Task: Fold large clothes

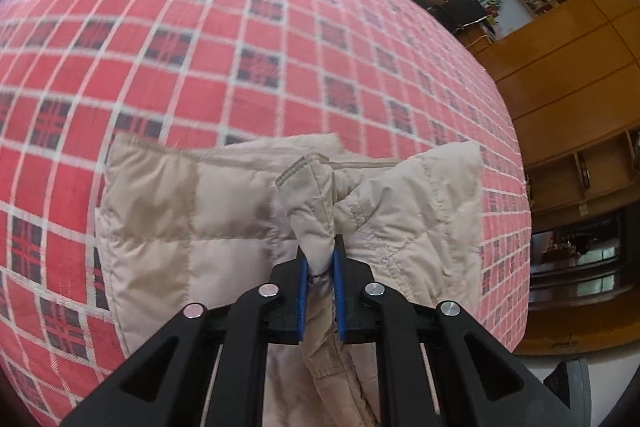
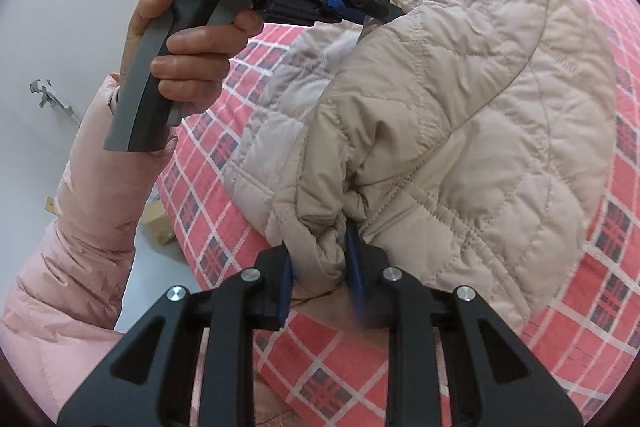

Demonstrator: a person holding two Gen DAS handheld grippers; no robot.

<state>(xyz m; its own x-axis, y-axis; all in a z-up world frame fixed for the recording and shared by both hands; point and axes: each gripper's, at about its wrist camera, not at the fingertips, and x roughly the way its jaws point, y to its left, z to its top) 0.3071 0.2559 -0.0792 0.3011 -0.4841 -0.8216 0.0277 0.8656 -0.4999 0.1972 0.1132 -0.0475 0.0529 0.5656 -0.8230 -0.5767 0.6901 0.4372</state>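
The left gripper (image 1: 319, 259) clenches a bunched fold of the beige quilted jacket (image 1: 192, 211), whose pinched edge vanishes between the blue pads, and the jacket's near part runs out of view beneath the tool. The right gripper (image 2: 320, 259) grips another puffy fold, the cloth hiding its pad tips. The jacket lies rumpled on the red checked bedspread (image 2: 580, 307), near its edge; a hand (image 2: 192, 59) in a pink sleeve (image 2: 80, 227) holds the left tool above it.

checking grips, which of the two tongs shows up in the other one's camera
The left tongs: the right camera sees them from the side, held by a hand, biting the beige jacket. The left camera shows only its own tongs.
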